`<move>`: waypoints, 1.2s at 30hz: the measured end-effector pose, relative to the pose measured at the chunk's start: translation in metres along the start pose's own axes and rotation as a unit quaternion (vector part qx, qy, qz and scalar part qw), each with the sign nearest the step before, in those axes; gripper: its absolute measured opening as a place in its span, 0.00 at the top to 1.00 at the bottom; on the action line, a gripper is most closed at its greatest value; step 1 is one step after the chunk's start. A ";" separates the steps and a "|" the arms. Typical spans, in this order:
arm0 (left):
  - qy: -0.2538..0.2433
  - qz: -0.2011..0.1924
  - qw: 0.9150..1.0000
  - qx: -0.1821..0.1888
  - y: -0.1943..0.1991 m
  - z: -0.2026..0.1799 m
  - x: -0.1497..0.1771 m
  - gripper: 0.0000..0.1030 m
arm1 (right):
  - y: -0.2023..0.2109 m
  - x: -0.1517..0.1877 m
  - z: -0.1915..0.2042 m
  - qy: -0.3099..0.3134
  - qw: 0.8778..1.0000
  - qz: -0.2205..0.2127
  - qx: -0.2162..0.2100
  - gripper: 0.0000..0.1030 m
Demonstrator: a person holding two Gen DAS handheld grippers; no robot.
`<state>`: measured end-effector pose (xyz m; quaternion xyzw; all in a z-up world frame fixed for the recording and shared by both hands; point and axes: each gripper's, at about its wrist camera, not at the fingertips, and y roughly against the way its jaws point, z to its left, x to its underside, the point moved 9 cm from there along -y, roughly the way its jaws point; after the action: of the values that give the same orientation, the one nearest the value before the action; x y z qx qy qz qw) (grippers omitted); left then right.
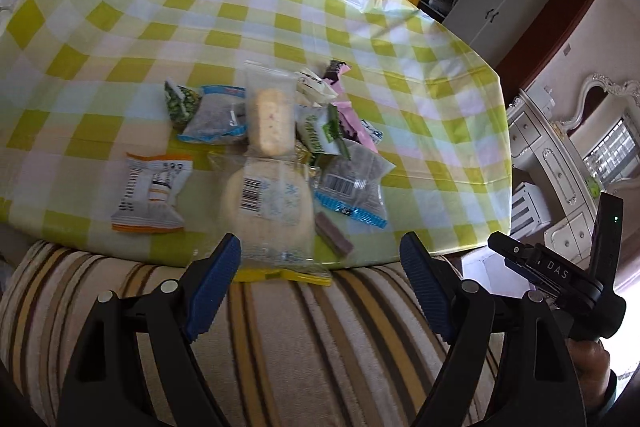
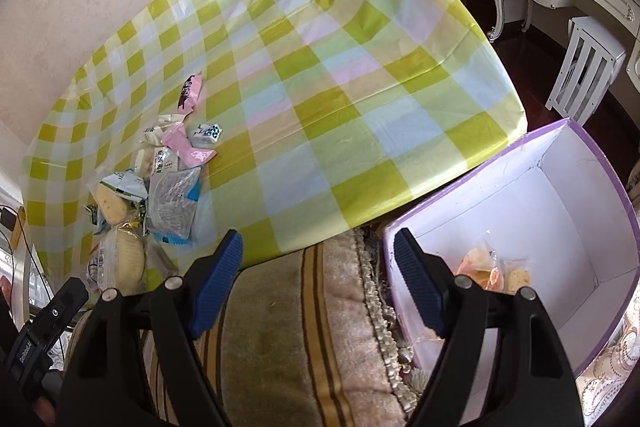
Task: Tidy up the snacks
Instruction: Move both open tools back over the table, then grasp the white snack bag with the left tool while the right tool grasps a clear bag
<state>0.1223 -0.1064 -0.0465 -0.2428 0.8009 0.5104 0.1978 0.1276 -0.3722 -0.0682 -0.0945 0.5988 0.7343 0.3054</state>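
Both jaws are standing spread and empty, the left gripper (image 1: pixel 320 259) facing light, crinkly, slippery snack packets (image 1: pixel 276 147) heaped near the desk (image 1: pixel 120 27) edge, likely best pinched by sealed ends, while the right gripper (image 2: pixel 318 255) is hanging beside the open purple box (image 2: pixel 560 211), with bare cloth between.

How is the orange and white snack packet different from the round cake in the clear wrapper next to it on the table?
The orange and white packet is opaque, so its contents are hidden; the round cake's wrapper is clear and shows a pale cake. The packet looks smaller than the cake. The packet lies apart from the pile and wholly on the tablecloth; the cake's wrapper touches other snacks and overhangs the table edge. Both lie flat, ungripped.
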 end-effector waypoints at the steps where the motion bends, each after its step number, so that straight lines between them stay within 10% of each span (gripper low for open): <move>1: 0.007 -0.003 1.000 -0.005 0.003 0.008 0.000 0.23 | -0.003 0.001 0.006 0.007 1.000 0.003 0.000 0.25; 14: 0.061 0.001 0.994 -0.090 0.016 0.096 -0.012 0.24 | -0.038 0.007 0.075 0.064 0.997 0.032 -0.023 0.24; 36: 0.061 0.060 0.990 -0.114 -0.036 0.125 -0.023 0.39 | -0.097 -0.009 0.150 0.085 0.994 0.057 -0.032 0.24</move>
<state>0.1706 -0.0009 -0.1098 -0.2463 0.7612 0.5934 0.0885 0.2228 -0.2250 -0.1036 -0.1321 0.6030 0.7587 0.2082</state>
